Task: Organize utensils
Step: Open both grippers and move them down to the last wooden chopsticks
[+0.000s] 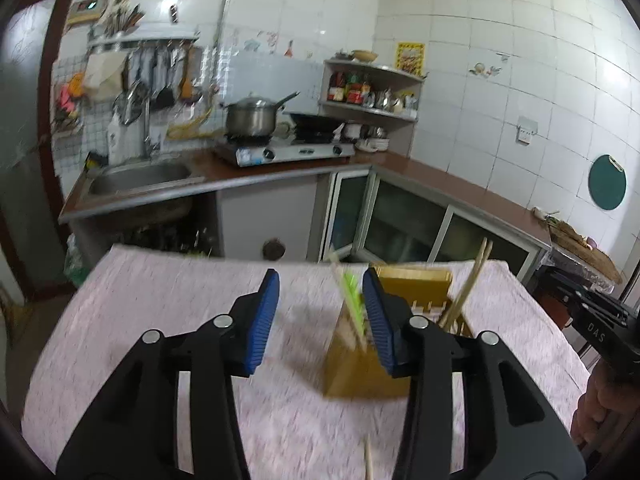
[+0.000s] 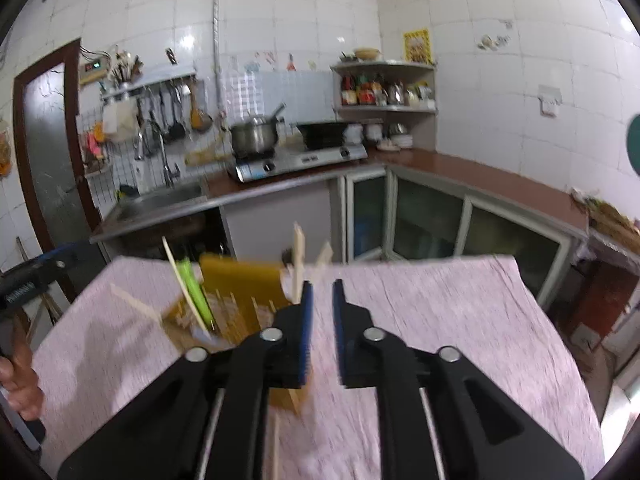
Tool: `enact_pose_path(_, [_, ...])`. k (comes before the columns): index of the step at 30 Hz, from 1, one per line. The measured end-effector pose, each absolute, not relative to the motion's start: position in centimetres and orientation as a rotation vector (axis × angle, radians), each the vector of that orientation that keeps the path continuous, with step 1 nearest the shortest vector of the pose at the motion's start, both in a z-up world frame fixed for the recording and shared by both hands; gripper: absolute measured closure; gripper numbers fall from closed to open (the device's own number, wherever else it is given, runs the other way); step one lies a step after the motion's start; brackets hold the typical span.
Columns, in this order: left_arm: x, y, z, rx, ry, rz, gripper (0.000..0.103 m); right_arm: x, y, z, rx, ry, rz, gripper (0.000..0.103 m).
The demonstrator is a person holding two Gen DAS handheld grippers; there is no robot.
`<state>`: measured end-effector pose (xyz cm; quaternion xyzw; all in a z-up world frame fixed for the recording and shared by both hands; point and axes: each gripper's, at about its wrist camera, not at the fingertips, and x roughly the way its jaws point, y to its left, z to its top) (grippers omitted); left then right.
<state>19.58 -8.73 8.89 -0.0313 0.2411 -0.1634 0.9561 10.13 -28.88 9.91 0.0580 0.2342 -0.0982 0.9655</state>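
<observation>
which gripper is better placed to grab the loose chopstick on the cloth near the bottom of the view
Probably left. The left gripper is open with nothing between its pads, and the loose chopstick lies just below its gap. The right gripper has a narrower gap, and the stick lies off to its left.

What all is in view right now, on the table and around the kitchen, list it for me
table cloth: one, pale pink, covering the table
utensil holder: one, yellow-brown wood, on the cloth
green utensil: one, bright green, standing tilted in the holder
chopsticks: a few, pale wood, leaning in the holder; exact count blurred
loose stick: one, pale, on the cloth beside the holder
pot: one, steel, on the stove
stove: one, silver, on the counter
wok: one, black, on the stove
sink: one, steel, left counter
corner shelf: one, grey, holding jars
left gripper: black with blue pads, jaws open, empty
right gripper: same, jaws slightly open, empty
</observation>
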Motion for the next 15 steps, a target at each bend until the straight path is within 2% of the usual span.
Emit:
enact_pose_path(1, [18.7,-8.3,8.0,-0.065,0.505,-0.326,0.057,9.0,-29.0,8.8,0.132,0.492,-0.207,0.063])
enact_pose_path(10, [12.6,-7.7,-1.9,-0.076,0.728,-0.332,0.055,1.4,-28.1,-1.4,0.239,0.681,-0.228,0.062])
enact_pose_path(15, [11.2,-8.7,-5.5,-0.075,0.825,-0.365,0.055,0.3,-26.4,-3.6,0.218,0.741,-0.193,0.062])
